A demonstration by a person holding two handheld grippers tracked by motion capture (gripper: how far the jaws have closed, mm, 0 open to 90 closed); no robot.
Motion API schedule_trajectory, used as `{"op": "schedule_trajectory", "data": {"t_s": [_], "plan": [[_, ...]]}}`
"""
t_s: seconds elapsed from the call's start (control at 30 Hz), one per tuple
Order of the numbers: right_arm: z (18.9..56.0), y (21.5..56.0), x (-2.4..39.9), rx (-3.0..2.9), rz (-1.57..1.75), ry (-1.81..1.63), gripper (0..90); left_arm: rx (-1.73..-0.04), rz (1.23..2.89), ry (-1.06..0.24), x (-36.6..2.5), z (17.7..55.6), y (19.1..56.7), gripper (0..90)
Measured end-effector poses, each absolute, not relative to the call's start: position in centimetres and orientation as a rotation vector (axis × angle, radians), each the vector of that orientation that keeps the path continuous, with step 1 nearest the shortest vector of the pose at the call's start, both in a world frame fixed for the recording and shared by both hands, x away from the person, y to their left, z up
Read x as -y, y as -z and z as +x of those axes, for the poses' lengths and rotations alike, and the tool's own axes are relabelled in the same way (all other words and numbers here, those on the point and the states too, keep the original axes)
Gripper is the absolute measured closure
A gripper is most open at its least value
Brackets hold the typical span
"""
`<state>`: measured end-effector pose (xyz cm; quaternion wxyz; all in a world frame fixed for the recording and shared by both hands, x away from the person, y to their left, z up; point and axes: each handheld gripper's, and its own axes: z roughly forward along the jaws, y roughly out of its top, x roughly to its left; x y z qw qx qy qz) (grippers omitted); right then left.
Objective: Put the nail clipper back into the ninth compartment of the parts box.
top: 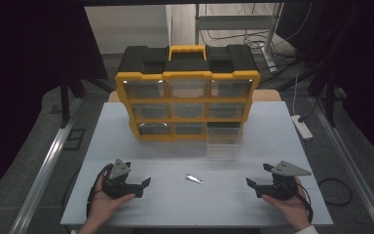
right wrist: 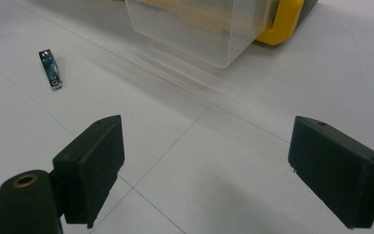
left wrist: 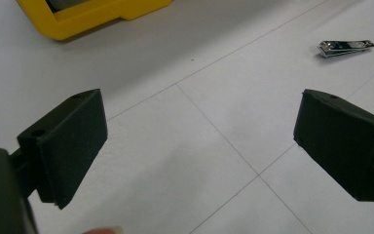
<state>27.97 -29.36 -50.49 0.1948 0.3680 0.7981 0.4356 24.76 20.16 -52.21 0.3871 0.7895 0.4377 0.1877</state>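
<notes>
A: Where do we stand? Our left tool [top: 143,187] and right tool [top: 254,187] rest near the front edge of the tabletop [top: 126,126], one toward each front corner, both with jaws spread wide and nothing between them.

B: And the nail clipper [top: 194,179] lies flat between us, apart from both, so either hand could likely reach it.

A: The yellow organizer [top: 187,97] stands at the back edge. Its bottom-right clear drawer [top: 223,136] is pulled out toward us, probably to receive the clipper.

B: Then we judge that picking up the clipper comes first.
</notes>
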Motion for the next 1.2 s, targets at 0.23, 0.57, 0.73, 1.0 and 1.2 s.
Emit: {"op": "schedule_trajectory", "data": {"t_s": [0.23, 0.57, 0.73, 1.0, 1.2], "plan": [[27.88, 50.38, 29.46, -2.238, 1.053, -1.243, 14.3, -1.145, 2.021, -0.472, -20.32, 24.90, 52.58, 6.4], [28.01, 50.59, 29.28, -2.250, 1.051, -1.225, 15.1, -1.136, 2.028, -0.463, -20.22, 24.82, 52.62, 6.3], [28.04, 50.52, 28.99, -2.253, 1.037, -1.211, 15.4, -1.131, 2.038, -0.461, -20.20, 24.80, 52.72, 6.3], [28.18, 50.58, 28.78, -2.271, 1.034, -1.210, 15.5, -1.132, 2.041, -0.458, -20.18, 24.78, 52.79, 6.3], [28.32, 50.09, 28.71, -2.258, 1.046, -1.211, 16.1, -1.129, 2.036, -0.460, -20.19, 24.73, 52.67, 6.3]]}}
